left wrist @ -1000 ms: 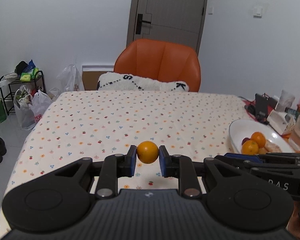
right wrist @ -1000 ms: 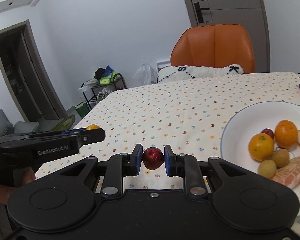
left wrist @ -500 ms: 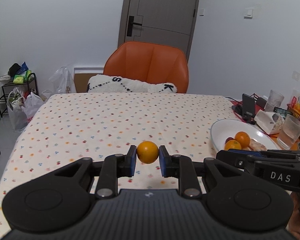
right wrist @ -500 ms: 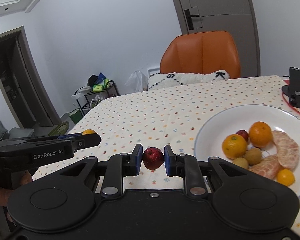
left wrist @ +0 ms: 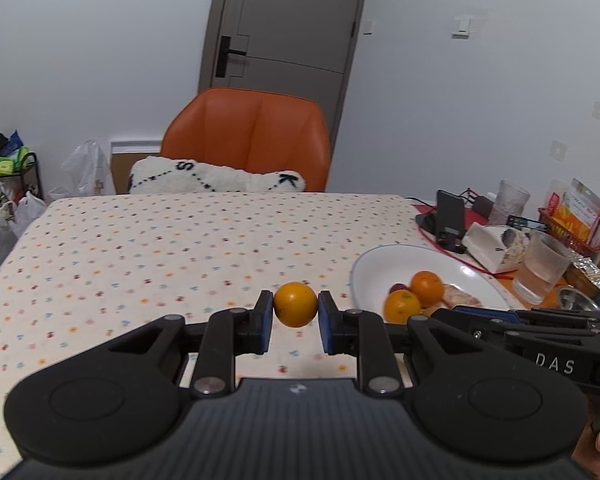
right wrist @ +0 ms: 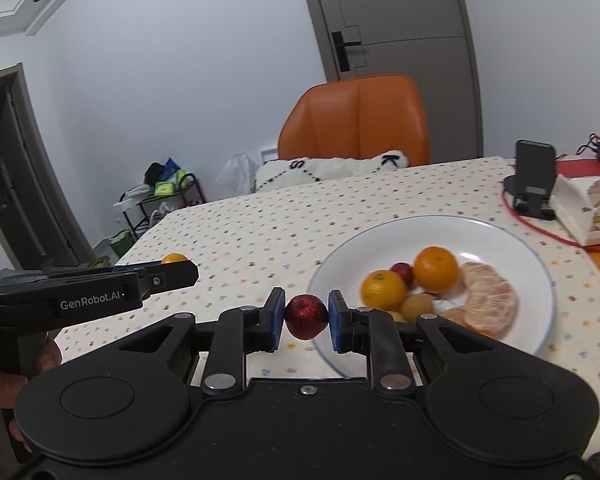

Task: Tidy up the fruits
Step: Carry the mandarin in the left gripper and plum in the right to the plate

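Jaws clamp orange [left wrist: 295, 304] and red fruit [right wrist: 306, 317].

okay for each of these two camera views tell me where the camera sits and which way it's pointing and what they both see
Left wrist view: sits behind the left gripper, facing across the table to the orange chair; it grips a small orange fruit; the right gripper's body and a fingertip show at lower right.
Right wrist view: sits behind the right gripper, facing the white plate; it grips a small red fruit; the left gripper and hand show at left.
Shared: chair, plate, door, phone stand.
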The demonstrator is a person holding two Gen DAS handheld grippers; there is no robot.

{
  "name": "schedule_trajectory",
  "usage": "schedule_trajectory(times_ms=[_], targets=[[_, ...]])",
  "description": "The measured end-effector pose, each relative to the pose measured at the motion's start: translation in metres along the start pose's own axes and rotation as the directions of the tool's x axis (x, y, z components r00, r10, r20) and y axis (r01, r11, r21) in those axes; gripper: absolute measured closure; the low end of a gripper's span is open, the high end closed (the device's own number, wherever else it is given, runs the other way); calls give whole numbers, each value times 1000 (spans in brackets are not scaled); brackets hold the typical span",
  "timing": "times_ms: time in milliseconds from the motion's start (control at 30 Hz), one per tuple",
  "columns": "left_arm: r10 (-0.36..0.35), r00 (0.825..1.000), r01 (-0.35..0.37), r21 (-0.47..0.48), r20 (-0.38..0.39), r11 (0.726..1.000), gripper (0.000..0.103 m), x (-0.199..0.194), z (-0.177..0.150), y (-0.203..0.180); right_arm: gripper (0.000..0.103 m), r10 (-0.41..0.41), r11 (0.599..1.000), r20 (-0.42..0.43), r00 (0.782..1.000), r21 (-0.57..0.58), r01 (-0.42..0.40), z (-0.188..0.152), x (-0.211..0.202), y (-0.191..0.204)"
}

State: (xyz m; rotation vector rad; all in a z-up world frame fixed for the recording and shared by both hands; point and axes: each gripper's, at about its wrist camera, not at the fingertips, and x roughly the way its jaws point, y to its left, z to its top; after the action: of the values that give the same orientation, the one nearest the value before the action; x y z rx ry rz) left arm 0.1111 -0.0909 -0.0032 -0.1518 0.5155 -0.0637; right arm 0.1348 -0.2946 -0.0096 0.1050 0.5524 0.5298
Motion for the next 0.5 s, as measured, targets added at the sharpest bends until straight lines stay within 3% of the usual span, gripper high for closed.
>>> schedule_trajectory(times_ms=[500], targets=[[-86,996,87,39,-27,995,81,23,0,-43,81,-78,996,27,997,45,76,1,-15,-43]])
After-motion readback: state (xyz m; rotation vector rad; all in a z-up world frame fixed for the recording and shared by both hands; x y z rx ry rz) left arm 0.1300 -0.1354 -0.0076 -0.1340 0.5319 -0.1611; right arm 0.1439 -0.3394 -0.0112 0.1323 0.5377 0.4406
